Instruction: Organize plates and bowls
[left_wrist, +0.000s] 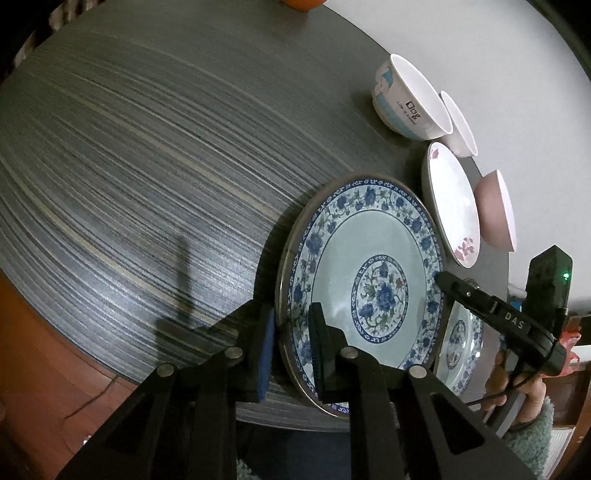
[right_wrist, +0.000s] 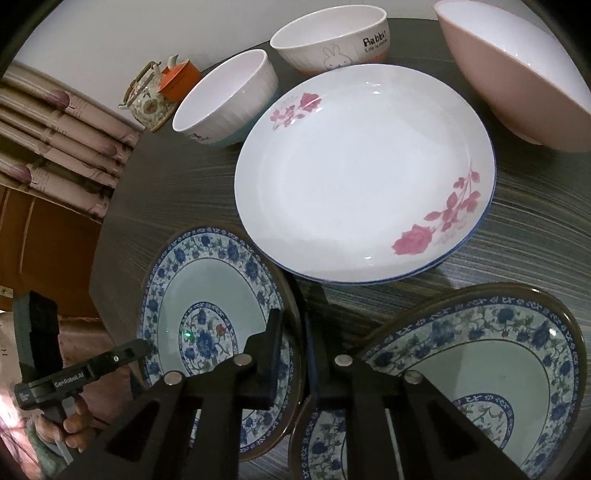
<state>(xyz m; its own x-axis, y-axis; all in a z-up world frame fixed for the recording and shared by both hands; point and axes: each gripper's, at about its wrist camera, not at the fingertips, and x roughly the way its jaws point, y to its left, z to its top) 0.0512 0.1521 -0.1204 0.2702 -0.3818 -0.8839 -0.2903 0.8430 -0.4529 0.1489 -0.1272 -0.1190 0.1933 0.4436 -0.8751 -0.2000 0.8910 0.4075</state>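
On the dark striped surface (left_wrist: 129, 166), the left gripper (left_wrist: 291, 350) and right gripper (right_wrist: 295, 354) each clamped opposite rims of one blue-patterned plate (left_wrist: 373, 269). Uneven lifting could have twisted it loose onto the second blue-patterned plate (right_wrist: 498, 369) just beside it.

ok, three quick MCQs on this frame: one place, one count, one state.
1. The rose plate lies: A) between the blue plates and the white bowls; B) inside a sink; C) on a chair.
2. Blue plates: A) one; B) two; C) four.
3. The left gripper is: A) open in the air; B) shut on a blue plate's rim; C) holding a cup.
A: bowls behind it, blue plates in front. B: two lie side by side. B: its pads pinch the rim.
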